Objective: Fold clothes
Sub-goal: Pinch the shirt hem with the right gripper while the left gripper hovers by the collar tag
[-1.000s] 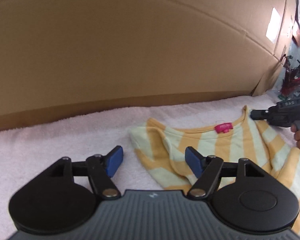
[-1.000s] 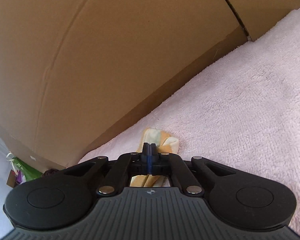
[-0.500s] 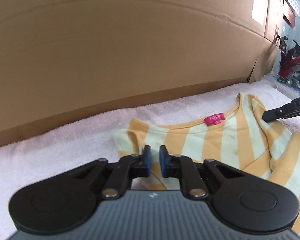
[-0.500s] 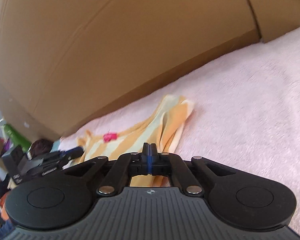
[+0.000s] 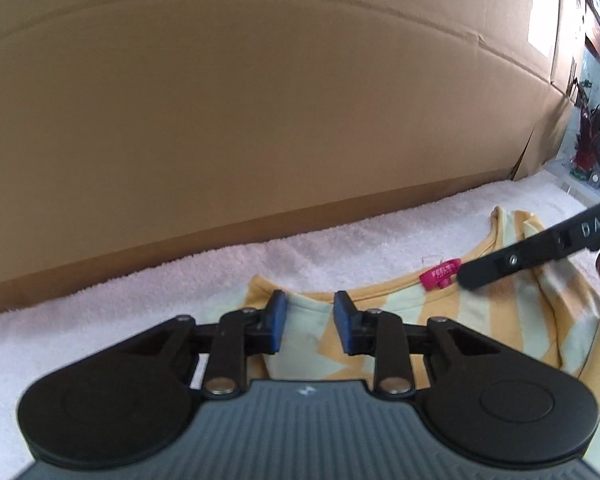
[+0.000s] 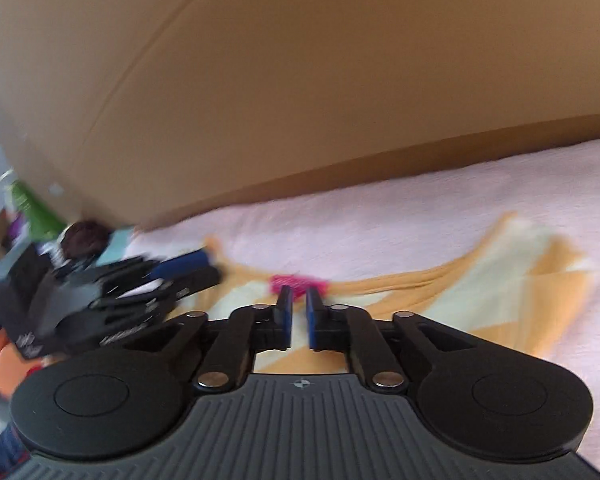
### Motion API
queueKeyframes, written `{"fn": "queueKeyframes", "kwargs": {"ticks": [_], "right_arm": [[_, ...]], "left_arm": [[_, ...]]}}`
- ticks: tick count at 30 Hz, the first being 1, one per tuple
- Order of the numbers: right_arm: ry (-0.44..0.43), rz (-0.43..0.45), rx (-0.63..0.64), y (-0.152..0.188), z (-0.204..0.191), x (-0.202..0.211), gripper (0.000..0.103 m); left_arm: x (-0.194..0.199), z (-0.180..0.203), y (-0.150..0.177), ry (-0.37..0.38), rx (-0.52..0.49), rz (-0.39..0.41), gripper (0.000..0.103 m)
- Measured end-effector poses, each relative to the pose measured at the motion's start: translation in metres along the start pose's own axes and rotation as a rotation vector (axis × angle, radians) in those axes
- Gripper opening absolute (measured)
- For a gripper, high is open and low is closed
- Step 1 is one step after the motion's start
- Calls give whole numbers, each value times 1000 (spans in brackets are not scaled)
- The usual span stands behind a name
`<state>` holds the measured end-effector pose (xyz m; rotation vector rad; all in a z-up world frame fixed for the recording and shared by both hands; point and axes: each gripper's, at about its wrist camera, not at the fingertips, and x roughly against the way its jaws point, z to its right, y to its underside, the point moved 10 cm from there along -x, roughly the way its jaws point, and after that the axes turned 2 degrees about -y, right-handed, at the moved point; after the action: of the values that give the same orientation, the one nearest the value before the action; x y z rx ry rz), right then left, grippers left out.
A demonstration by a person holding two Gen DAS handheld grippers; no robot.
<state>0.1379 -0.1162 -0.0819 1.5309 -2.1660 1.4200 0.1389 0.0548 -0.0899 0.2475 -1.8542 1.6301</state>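
Note:
A yellow and pale-green striped shirt (image 5: pixel 496 320) with a pink neck label (image 5: pixel 440 274) lies on the pink towel (image 5: pixel 100 320). My left gripper (image 5: pixel 310 304) hovers over the shirt's left shoulder with its jaws open and nothing between them. My right gripper (image 6: pixel 299 300) is open just above the shirt (image 6: pixel 480 292) near the pink label (image 6: pixel 298 282); its black finger also shows in the left wrist view (image 5: pixel 512 258) beside the label. The left gripper's fingers show blurred at the left of the right wrist view (image 6: pixel 172 276).
A big cardboard wall (image 5: pixel 260 100) stands right behind the towel. Clutter lies past the towel's far end (image 5: pixel 588 148). Pink towel (image 6: pixel 420 208) stretches to the right of the shirt.
The left gripper closed and then opened again while moving toward the collar. The right gripper swung left toward the neck label, let go of the sleeve and opened.

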Motion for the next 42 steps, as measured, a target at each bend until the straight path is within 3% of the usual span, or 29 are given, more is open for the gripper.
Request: {"fn": "queueKeyframes", "kwargs": {"ticks": [2,3,4,7,9,10,11,12,14,15,16,19,21,22,24,27,28,31,33,36,37,40,41,42], "right_arm": [[88,52,29,-4,20,25,0],[79,58,-11,-4,25,31,0],[56,70,-31,-3,24,35,10],[-37,73,-33,1,-4,33,12],[-89,3,-27,8,-21,13,12],[-68,-17,3,10,-23,7,12],[-19,-15,36,9,-19,2,2],[33,2,43,3,-9,3,0],[46,35,-36,-5,10,8,0],[81,59,-38,-7,18,19,2],[116,83,-40,-9,26,30,14],[67,118,-59,2,33,70,24],[6,83,-88,21,33,77,24],[21,78,-86,28,40,79,22],[32,95,-105,34,54,82,0],[16,202,-205,25,73,90,0],[15,244,-226,20,79,98,12],[-53,254,-248,14,76,88,16],[23,246,-312,14,94,77,0],[41,296,-393,9,104,86,0],[41,313,-373,8,99,92,14],[-72,216,-282,21,67,93,23],[-30,197,-263,26,67,91,23],[3,202,-242,29,70,91,16]], "left_arm": [[2,-4,2,-18,3,7,33],[3,-5,3,-23,2,7,33],[4,-5,4,-29,-5,9,33],[4,-3,4,-53,-28,14,34],[5,-4,4,-60,-29,13,36],[5,-5,4,-60,-23,12,37],[5,-7,4,-58,-15,11,39],[5,-8,4,-53,-6,10,39],[4,-9,4,-47,-3,8,41],[4,-8,4,-44,-7,7,43],[4,-7,4,-42,-15,5,47],[5,-5,6,-32,-27,1,56],[5,-4,6,-29,-29,0,57],[5,-4,6,-29,-30,0,57],[5,-4,6,-31,-30,-1,57],[4,-4,6,-30,-25,-1,57],[4,-4,6,-29,-24,-1,57],[6,-3,7,-29,-28,-2,59],[2,-3,7,-32,-31,-3,60],[3,-4,7,-35,-28,-4,62],[3,-5,7,-34,-26,-5,63],[3,-5,8,-35,-30,-6,65],[3,-5,8,-36,-31,-6,65],[4,-5,9,-37,-31,-6,65]]}}
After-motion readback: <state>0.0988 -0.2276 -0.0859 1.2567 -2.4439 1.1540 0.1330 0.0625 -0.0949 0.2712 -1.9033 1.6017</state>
